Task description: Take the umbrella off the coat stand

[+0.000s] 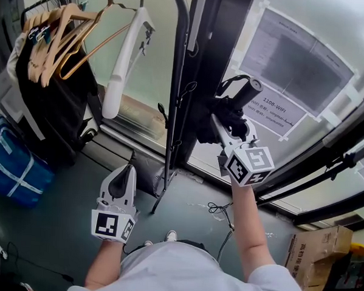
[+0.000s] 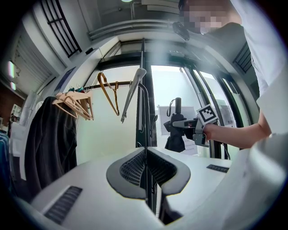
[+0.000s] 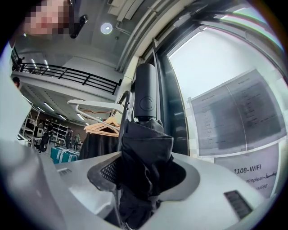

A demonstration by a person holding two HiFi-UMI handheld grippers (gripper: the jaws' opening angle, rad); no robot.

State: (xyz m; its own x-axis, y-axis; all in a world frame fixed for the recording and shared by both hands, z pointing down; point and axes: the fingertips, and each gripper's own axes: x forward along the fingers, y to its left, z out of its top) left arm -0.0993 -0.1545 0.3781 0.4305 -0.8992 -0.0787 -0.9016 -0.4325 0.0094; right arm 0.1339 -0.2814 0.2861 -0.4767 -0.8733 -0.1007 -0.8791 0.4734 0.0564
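Clamping the folded black umbrella [image 3: 144, 148] around its bunched canopy, the right gripper [image 1: 220, 121] holds it upright, with the stubby cylindrical handle [image 3: 146, 94] pointing up above the jaws. The right gripper view shows fabric filling the gap between both pads and bulging out over them. In the head view the umbrella sits to the right of the coat stand [image 1: 175, 93], in front of a dark door frame. In the left gripper view it hangs clear of the stand's upright pole, not touching it.

The left gripper [image 1: 129, 171] is lower and to the left, near the foot of the stand. Its jaws are pressed together with nothing between them, and the pole stands behind them in line with the slit.

On the stand's rail hang a cluster of wooden hangers [image 1: 54, 38], one white hanger [image 1: 122, 66] and a dark coat [image 1: 50, 110]. A blue bag [image 1: 14, 163] lies on the floor below the coat. A printed notice [image 1: 296, 62] is taped to the glass just beside the umbrella, and a cardboard box [image 1: 316, 258] sits at the far right
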